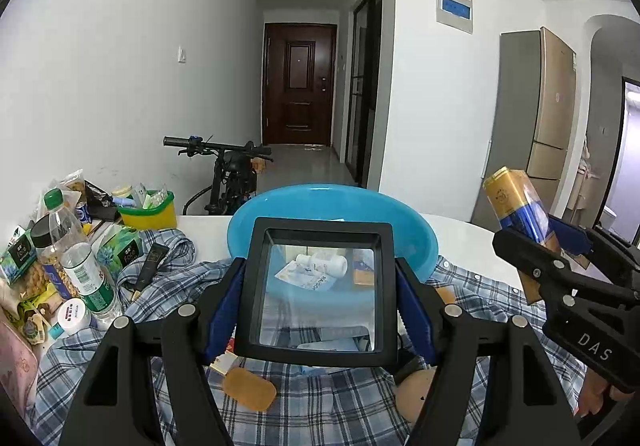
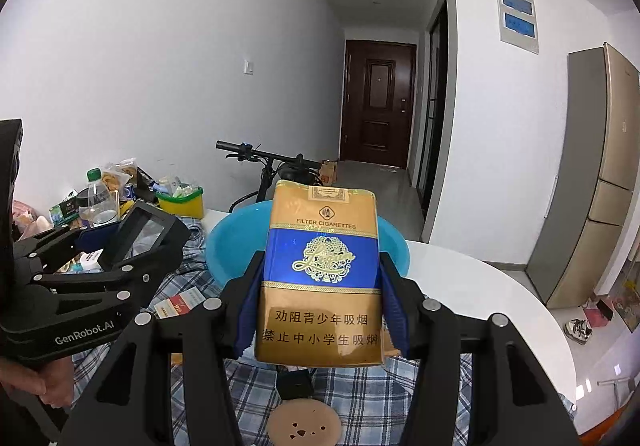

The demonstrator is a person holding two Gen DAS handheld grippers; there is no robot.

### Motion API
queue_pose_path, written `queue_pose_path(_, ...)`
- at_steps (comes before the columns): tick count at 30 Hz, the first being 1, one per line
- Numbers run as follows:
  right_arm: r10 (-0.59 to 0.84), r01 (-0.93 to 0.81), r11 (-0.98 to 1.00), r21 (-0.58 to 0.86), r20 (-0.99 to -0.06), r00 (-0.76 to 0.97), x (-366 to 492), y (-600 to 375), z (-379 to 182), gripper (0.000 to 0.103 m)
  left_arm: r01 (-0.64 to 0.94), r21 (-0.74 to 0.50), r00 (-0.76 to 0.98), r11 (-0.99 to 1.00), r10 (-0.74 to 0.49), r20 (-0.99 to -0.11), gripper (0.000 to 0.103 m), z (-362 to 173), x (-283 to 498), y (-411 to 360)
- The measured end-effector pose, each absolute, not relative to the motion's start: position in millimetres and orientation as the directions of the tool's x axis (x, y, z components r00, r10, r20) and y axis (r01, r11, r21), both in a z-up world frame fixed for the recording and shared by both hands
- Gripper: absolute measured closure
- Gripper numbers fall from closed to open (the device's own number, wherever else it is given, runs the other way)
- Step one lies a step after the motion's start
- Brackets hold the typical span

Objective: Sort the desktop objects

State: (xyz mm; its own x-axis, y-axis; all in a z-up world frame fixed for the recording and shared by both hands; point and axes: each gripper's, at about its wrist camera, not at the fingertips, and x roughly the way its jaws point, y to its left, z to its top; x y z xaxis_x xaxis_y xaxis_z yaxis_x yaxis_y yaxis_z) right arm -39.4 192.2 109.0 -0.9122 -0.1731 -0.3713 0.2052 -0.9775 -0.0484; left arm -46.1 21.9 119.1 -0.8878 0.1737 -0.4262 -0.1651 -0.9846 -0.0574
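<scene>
We hold 2 things above the counter [image 2: 460, 274] at this moment. The left claw [image 1: 320, 300] is closed on a square black-framed magnifier [image 1: 318, 286]; its blue pads press on the 2 side edges of the frame, and the clear lens faces the camera. The right claw [image 2: 320, 310] is closed on a gold and blue cigarette pack [image 2: 322, 270], with the pads on the 2 narrow sides at its lower half, and the pack stands upright between them.

In front of both claws there is a blue plastic basin [image 1: 404, 218] on the white counter, partly on a blue plaid shirt [image 1: 320, 398] that covers the near part. Through the lens we see in the basin a small white bottle and some paper packets. We judge that the basin is the place for the sorted things, and both items are near it but not yet over its middle.

The magnifier frame looks stiff and light, but the lens may scratch or crack, so the grip on the frame edges is the good one and we should lower it, not drop it. The pack is light, thin cardboard with a glossy wrap; it can slip or be crushed, so a moderate squeeze on the narrow sides is better than on the wide faces.

At the left side, a yellow and green box [image 1: 150, 212] and water bottles [image 1: 86, 266] stand among other clutter.
</scene>
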Motion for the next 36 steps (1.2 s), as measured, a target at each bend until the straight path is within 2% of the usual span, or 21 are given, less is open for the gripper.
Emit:
queue_pose_path(18,-0.176,0.205,-0.978,-0.030,-0.404,-0.898,-73,202,103,0.051,-0.167,-0.065,-0.878,-0.984,0.179,-0.445,0.030,114,-88,23)
queue_pose_path(36,-0.132,0.176,-0.982,-0.069,-0.416,-0.900,-169,201,106,0.051,-0.154,-0.073,-0.873,-0.985,0.170,-0.456,0.030,109,-195,27)
